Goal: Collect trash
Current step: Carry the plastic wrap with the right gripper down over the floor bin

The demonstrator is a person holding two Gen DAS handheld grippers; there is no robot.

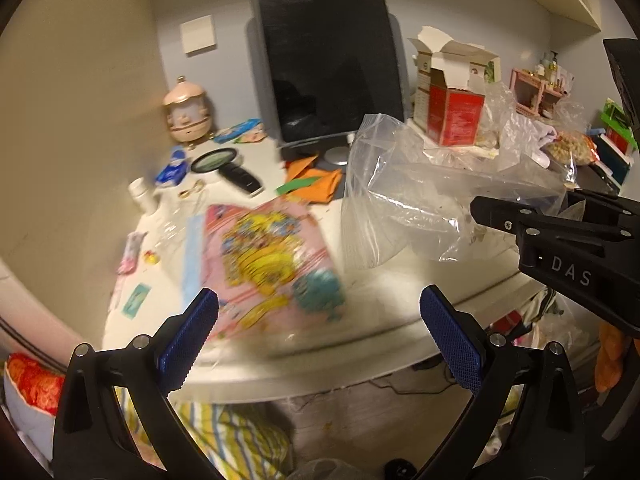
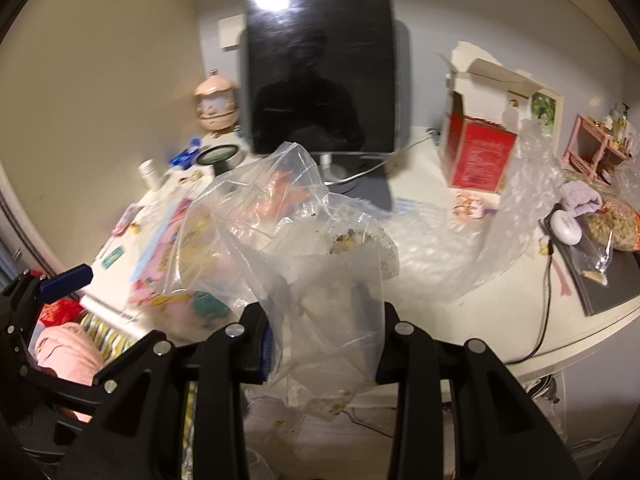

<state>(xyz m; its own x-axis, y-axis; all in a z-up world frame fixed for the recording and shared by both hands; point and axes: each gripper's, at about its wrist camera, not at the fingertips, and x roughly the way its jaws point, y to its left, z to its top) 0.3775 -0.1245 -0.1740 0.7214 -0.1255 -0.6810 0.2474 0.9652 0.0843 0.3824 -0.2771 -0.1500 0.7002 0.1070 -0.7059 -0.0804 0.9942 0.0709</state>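
Right hand-held gripper [image 2: 324,344] clamped on clear plastic bag [image 2: 304,240] w/ crumbs, above surface [image 2: 460,312]. Left hand-held gripper [image 1: 320,320] apart, nothing between, over pink packet [image 1: 268,264].

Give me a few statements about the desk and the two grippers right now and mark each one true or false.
1. The right gripper is shut on the clear plastic bag. True.
2. The left gripper holds the pink picture book. False: its jaws are open and empty.
3. The monitor screen is dark. True.
4. The red box is sealed shut. False: its top flaps are open.
5. A magnifying glass lies on the desk. True.
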